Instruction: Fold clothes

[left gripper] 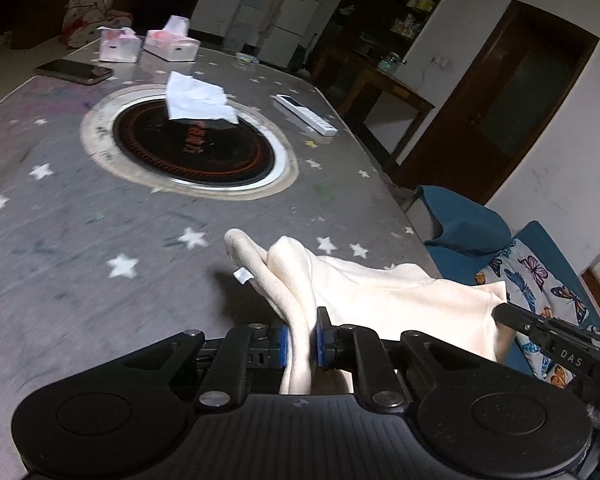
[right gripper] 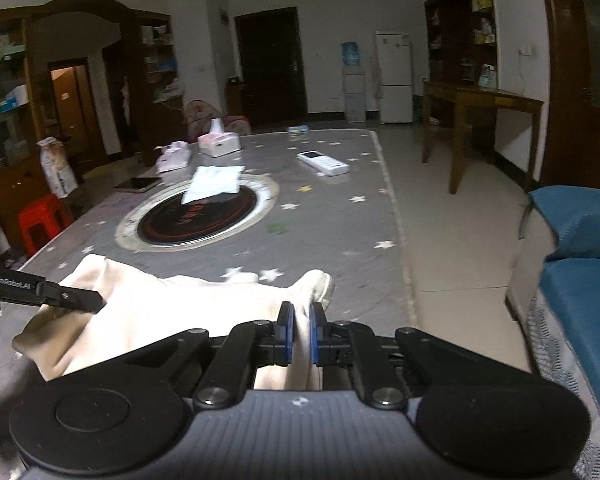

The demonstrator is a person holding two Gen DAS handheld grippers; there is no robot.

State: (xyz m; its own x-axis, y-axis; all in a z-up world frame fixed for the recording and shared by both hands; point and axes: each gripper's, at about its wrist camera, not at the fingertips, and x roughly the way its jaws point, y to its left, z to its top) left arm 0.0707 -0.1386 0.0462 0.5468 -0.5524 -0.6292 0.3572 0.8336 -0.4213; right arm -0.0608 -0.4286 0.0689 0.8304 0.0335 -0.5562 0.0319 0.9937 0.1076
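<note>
Left tool: I see my left tool (left gripper: 300, 338) closed down on a bunched edge of the cream garment (left gripper: 380, 296), cloth filling the gap between the blue pads.
Right tool: my right tool (right gripper: 299, 330) is likewise pinched on another bunched part of the same garment (right gripper: 172, 300), fabric pressed between both pads.
Garment: it hangs slack between my two tools over the near edge of the worktop (left gripper: 80, 240), part of it draping onto the star-patterned cover; I cannot tell how many folds it carries.
Step in hand, my judgement: I am carrying a held edge, either to spread the cloth or to lay one fold over.
Doing it well: I keep both grips level and equally tensioned, so the edge stays straight, and lower it evenly.
Watch: the hotplate ring (left gripper: 192, 148), the paper sheet (left gripper: 198, 100) and the remote (left gripper: 304, 114) lie ahead, well apart from the cloth; I keep the cloth on the near side.
</note>
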